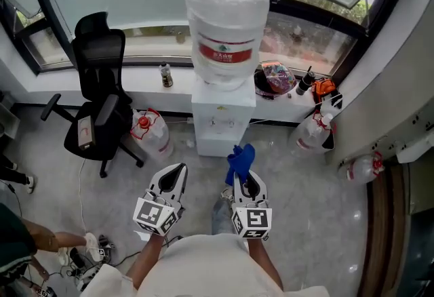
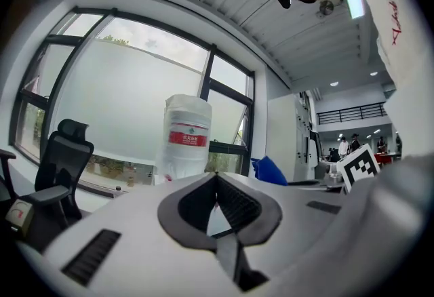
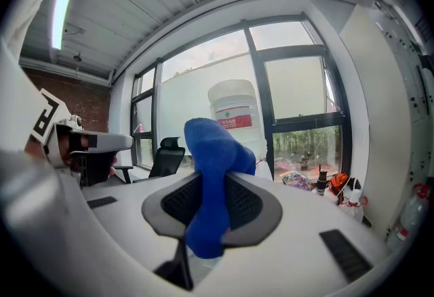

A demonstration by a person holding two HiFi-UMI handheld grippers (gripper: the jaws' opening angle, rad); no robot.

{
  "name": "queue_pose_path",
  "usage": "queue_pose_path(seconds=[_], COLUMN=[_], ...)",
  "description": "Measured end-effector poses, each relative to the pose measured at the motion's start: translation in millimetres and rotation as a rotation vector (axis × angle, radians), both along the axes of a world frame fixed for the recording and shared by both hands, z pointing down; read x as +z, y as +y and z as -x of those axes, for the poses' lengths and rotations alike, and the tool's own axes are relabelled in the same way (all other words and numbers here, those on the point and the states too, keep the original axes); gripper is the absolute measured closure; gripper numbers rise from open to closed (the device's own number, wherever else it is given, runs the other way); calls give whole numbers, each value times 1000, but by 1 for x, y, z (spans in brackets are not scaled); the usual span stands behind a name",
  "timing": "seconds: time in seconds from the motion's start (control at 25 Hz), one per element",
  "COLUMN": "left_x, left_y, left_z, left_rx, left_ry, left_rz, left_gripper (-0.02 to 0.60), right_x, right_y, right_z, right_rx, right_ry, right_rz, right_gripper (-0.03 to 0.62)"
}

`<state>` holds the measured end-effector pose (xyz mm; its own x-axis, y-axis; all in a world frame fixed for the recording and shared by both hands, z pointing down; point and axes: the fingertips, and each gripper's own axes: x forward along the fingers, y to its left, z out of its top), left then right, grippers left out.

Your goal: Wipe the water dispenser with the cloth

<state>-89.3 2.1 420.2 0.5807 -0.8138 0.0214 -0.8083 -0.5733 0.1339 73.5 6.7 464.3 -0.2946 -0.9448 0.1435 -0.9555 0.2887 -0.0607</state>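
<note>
The white water dispenser (image 1: 222, 119) stands against the window sill, carrying a big water bottle (image 1: 226, 28) with a red label under a plastic cover. The bottle (image 2: 187, 135) also shows ahead in the left gripper view, and the bottle (image 3: 234, 112) rises behind the cloth in the right gripper view. My right gripper (image 1: 243, 177) is shut on a blue cloth (image 1: 239, 160), a short way in front of the dispenser. The cloth (image 3: 212, 180) sticks up between the jaws. My left gripper (image 1: 171, 180) is shut and holds nothing, level with the right one.
A black office chair (image 1: 100, 95) stands left of the dispenser. Spare water jugs sit on the floor at the left (image 1: 150, 133) and at the right (image 1: 312, 134). A small bottle (image 1: 165, 74) and a colourful bag (image 1: 277, 77) rest on the sill. A person's foot (image 1: 90, 246) shows lower left.
</note>
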Motion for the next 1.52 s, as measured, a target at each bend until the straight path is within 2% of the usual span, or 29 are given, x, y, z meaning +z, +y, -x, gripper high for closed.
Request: queue_pose_path(seconds=[0.2, 0.44, 1.0, 1.28, 1.52], left_x=[3, -8, -36, -31, -30], left_y=[69, 116, 145, 158, 162], left_z=[16, 15, -50, -65, -61], left_rx=[4, 13, 11, 16, 7], left_ry=[9, 20, 25, 13, 13], left_rz=[3, -14, -28, -23, -26], left_gripper=[571, 571, 571, 571, 571], right_x=[0, -16, -54, -46, -48], right_y=[70, 118, 154, 167, 166], right_z=[23, 25, -48, -55, -48], right_rx=[-8, -2, 23, 21, 2], right_ry=[-2, -2, 27, -2, -3], right_rz=[-1, -35, -71, -58, -65], right_gripper=[497, 497, 497, 497, 498])
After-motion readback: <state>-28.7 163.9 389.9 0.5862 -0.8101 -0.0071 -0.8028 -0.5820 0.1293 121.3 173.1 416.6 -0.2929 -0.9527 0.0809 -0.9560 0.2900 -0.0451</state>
